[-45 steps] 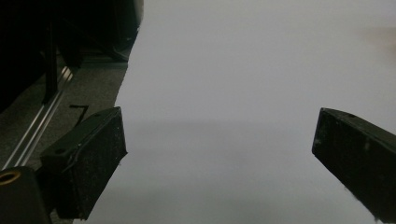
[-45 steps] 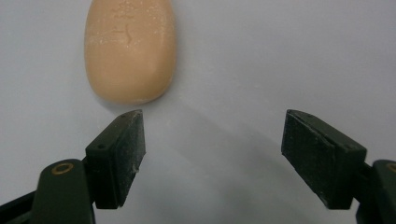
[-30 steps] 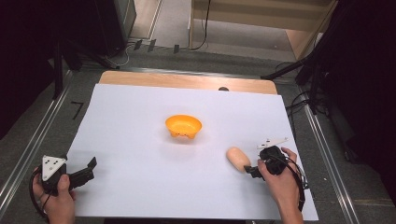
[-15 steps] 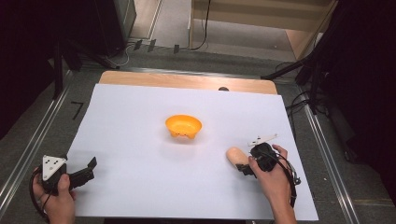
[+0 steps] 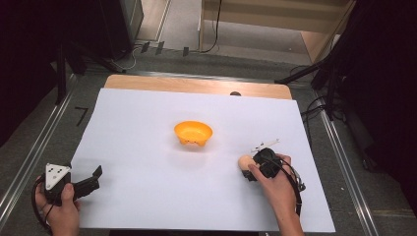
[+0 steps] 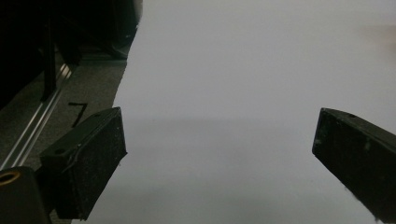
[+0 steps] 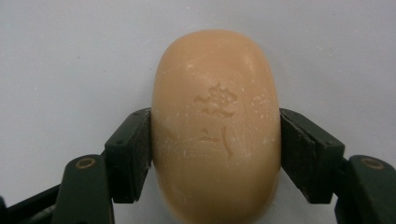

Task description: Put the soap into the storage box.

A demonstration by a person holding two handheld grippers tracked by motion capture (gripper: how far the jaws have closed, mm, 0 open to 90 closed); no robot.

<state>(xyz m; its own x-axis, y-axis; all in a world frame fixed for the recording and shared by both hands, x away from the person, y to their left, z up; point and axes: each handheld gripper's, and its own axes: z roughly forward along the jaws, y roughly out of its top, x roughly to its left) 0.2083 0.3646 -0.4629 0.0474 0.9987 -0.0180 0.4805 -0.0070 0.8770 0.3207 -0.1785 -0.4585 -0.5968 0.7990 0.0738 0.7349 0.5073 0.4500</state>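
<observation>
The worktop (image 5: 147, 147) spreads out under a white sheet, and from my seat at six o'clock I read everything off it. At the centre sits the orange bowl (image 5: 193, 132), upright and empty as far as I can tell. My left hand-held gripper (image 5: 93, 178) rests low at about eight o'clock, jaws standing wide apart over bare sheet, holding nothing. My right hand-held gripper (image 5: 248, 169) is down at roughly four o'clock, well apart from the bowl, and its jaws have just been closing with the bar of soap (image 7: 215, 126) between them. In the right gripper view both pads (image 7: 133, 154) now press the flanks of the peach-coloured bar, which lies flat on the sheet with its embossed flower facing up.

To do this grasp well, I judge the grip should stay square across the bar's narrow waist. Soap is slick and rounded, so a hold too near one end could squirt it out. I would squeeze firmly but not hard, lift straight up before travelling, and keep the jaws level. The bowl at ten o'clock from the soap looks the likely destination.
</observation>
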